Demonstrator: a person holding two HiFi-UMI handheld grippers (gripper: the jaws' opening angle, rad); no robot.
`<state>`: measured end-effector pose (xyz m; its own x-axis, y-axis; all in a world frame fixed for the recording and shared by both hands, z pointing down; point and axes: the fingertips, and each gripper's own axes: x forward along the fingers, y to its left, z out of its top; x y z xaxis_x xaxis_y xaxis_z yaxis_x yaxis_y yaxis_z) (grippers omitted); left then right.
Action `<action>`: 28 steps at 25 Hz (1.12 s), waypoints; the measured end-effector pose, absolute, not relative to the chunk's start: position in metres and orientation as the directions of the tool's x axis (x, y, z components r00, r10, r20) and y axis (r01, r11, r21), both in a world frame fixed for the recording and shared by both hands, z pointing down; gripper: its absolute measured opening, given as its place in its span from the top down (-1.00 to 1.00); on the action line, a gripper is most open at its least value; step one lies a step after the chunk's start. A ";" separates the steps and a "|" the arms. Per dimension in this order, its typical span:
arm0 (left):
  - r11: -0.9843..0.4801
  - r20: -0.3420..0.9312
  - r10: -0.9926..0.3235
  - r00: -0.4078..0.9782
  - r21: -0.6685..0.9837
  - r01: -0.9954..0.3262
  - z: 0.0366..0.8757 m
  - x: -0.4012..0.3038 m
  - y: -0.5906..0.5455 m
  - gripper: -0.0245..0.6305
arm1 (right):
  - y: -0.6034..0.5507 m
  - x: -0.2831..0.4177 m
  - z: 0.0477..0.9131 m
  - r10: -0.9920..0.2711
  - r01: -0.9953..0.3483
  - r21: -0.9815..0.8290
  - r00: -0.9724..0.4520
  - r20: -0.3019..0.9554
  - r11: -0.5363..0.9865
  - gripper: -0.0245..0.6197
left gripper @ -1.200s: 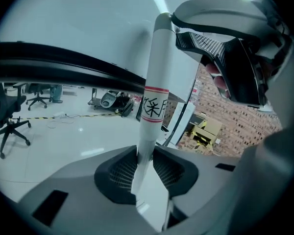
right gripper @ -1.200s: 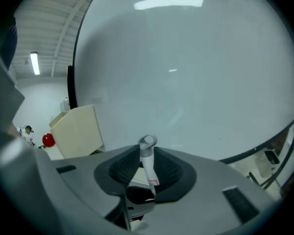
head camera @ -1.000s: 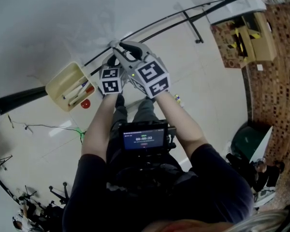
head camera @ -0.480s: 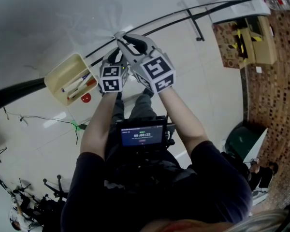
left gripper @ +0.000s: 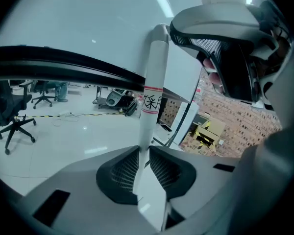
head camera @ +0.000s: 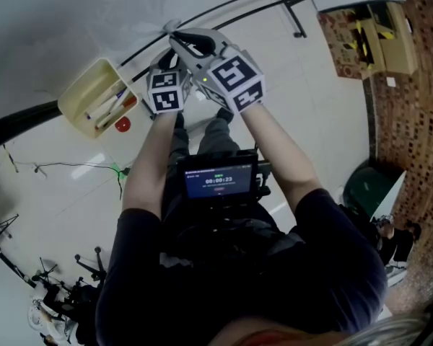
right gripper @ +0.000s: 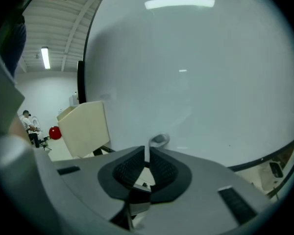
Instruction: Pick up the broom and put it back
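Dim, fisheye-bent views, black corners, strip-light glare (right gripper: 180, 3) on the white board (right gripper: 201, 82).

Below the left gripper (left gripper: 143, 153) the broom handle (left gripper: 154, 72) is hidden — its label (left gripper: 151, 101) print unreadable.

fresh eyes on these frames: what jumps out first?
The left hand-held gripper and the right hand-held gripper meet at the top centre of the head view. Their jaws have just been closing and now clamp the white tubular broom handle with its red band. Left of them, a cream plastic tray holding markers hangs on the whiteboard.
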<state>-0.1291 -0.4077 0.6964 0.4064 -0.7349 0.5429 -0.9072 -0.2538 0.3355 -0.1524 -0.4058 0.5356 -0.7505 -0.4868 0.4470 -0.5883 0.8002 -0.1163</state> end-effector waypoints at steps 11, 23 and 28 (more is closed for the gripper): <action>-0.205 0.565 -0.735 0.374 0.341 -0.917 0.704 -0.136 -0.403 0.76 | -0.396 -0.140 0.537 -0.455 -0.576 -0.153 -0.759 0.467 0.803 0.80; -0.380 0.560 -0.647 0.518 0.352 -0.855 0.679 -0.089 -0.373 0.88 | -0.385 -0.091 0.544 -0.469 -0.630 -0.197 -0.720 0.512 0.752 0.80; -0.473 0.540 -0.581 0.609 0.384 -0.793 0.686 -0.079 -0.368 0.93 | -0.388 -0.079 0.558 -0.493 -0.656 -0.246 -0.720 0.489 0.714 0.90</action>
<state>-0.0785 -0.3677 0.6863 0.6088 -0.5814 0.5398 -0.7927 -0.4734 0.3841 -0.0787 -0.3885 0.5585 -0.7198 -0.4929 0.4888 -0.6558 0.7137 -0.2461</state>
